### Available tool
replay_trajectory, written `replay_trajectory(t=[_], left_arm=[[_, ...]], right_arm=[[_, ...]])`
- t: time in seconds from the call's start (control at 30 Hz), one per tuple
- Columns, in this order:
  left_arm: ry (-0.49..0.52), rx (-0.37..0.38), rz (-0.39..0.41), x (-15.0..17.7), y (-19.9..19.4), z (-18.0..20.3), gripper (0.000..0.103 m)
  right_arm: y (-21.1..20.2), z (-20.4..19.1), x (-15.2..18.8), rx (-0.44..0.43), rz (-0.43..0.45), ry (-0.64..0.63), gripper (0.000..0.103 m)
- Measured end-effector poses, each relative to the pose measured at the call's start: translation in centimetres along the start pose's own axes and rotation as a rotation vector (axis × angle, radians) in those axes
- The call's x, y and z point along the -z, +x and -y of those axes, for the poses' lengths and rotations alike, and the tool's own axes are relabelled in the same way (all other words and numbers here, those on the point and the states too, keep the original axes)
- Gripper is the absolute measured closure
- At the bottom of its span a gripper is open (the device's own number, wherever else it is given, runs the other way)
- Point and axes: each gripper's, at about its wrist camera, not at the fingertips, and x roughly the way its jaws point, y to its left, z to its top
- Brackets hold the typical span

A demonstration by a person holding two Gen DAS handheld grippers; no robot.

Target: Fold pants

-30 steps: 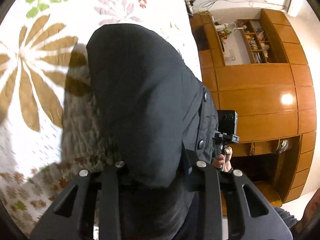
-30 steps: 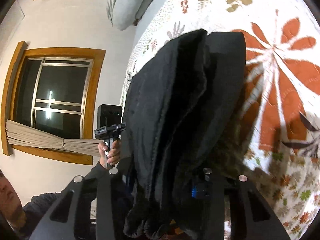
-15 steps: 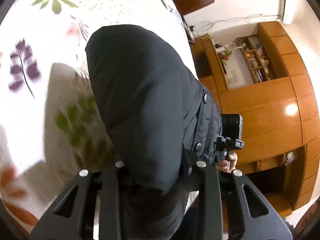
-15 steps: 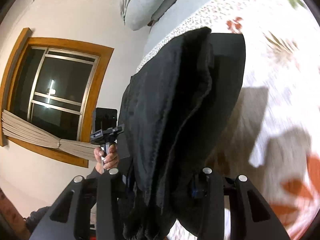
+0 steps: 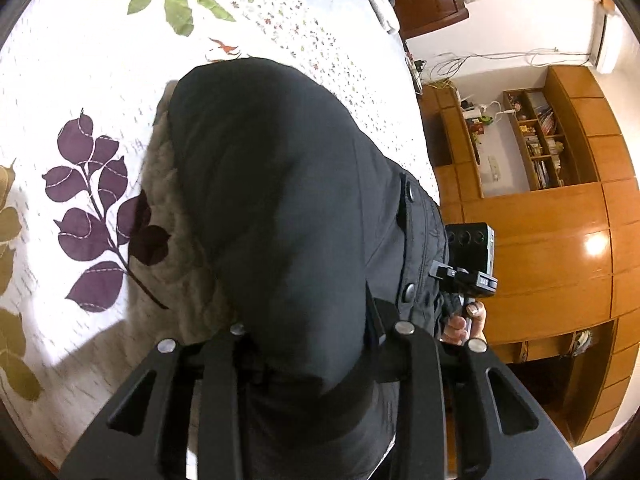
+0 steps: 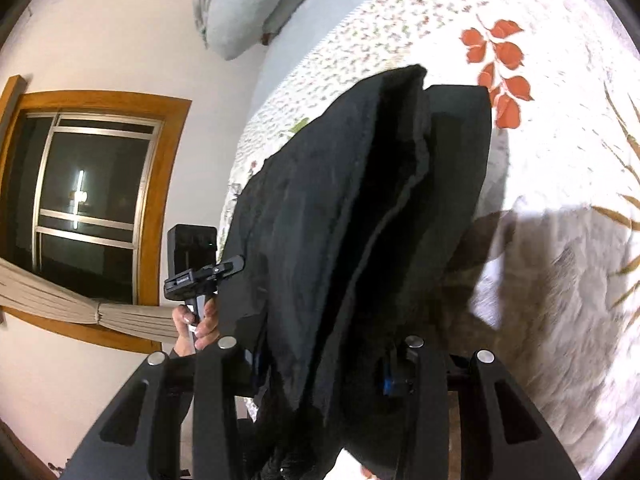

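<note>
Black fabric: the pants (image 5: pixel 280 208) fill the middle of both my views, bunched thick and held up off the bed.
Left gripper (image 5: pixel 320 344): clamped on one end of the pants; the cloth bulges out between my two fingers and drapes forward over them, and these jaws have just been easing a little wider with the fabric between them.
Right gripper (image 6: pixel 320 360): clamped on the other end, several folded layers stacked edge-on between the fingers (I count at least three edges).
Snaps: two round metal ones (image 5: pixel 410 191) show on a placket along the right side of the cloth in the left view.
Where the pants are: hanging from both my grips above the quilt (image 5: pixel 80 60), casting a grey shadow on it just below; I cannot tell whether the low edge touches the bed.
Quilt pattern: white with purple leaves (image 5: pixel 96 208), a green sprig, and red leaves (image 6: pixel 504 72) in the right view.
Hands: my right hand (image 5: pixel 464 320) wraps its handle beyond the cloth in the left view; my left hand (image 6: pixel 196 324) does the same in the right view.
Room, left view: wooden cabinets (image 5: pixel 540 260) with open shelves.
Room, right view: wood-framed window (image 6: pixel 88 200), dark outside, and a grey pillow (image 6: pixel 240 4) at the head of the bed.
</note>
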Motion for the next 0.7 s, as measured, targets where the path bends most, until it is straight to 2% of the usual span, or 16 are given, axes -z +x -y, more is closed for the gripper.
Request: replay_trajectory(t=[0.07,0.13,0.2,0.37,0.43,0.5,0.6,0.7], left_arm=[[-0.007,0.001,-0.007,0.0,0.3,-0.4,0.067],[-0.017,0.007,-0.008,0.1,0.7,-0.7,0.064],[-0.029,0.011,-0.006,0.5,1.0,-1.0,0.059],[-0.042,-0.018,0.004,1.1,0.9,-1.0,0.045],[-0.038,-0.035,0.017,1.2,0.0,-0.8,0.042],[-0.023,-0.038,0.037,1.4,-1.1,-0.1,0.033],[0.005,-0.108,0.1,2.4,-3.8,0.7,0.019],[0.023,-0.186,0.145,4.1,-5.4,1.8,0.017]], right_arm=[[0.3,0.6,0.1,0.009,-0.011,0.008,0.061],[0.4,1.7,0.1,0.02,-0.017,0.028,0.055],[0.9,2.4,-0.1,0.031,-0.017,0.044,0.047],[1.1,2.1,0.0,0.021,-0.003,0.063,0.041],[-0.8,3.0,0.4,0.031,0.017,0.067,0.037],[-2.3,3.1,0.6,0.044,0.043,0.072,0.034],[-5.3,2.6,1.9,0.092,0.109,0.066,0.029],[-6.6,0.6,4.0,0.136,0.145,0.027,0.027]])
